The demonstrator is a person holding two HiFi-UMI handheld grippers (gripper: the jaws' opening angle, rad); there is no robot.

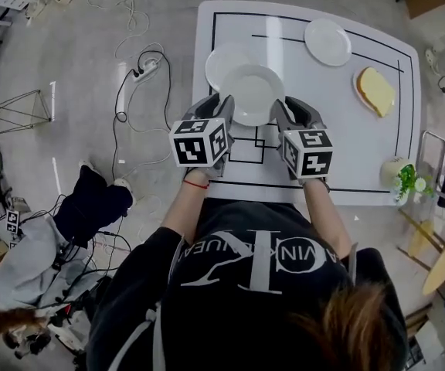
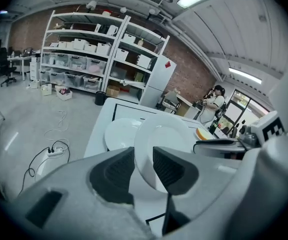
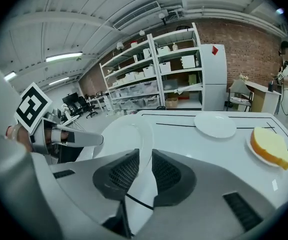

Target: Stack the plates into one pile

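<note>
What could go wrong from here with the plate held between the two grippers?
1. The held plate is pinched only at its rim by the left gripper and right gripper; if either grip loosens, it may tip or drop.
2. It overlaps the table plate off-centre in the head view; lowered so, it might clip that rim or sit askew.

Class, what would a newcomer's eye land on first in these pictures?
A white plate gripped at its rim by the left tool and right tool, above the table. Beside it lies a second plate; a yellow slice sits at the right edge.
</note>
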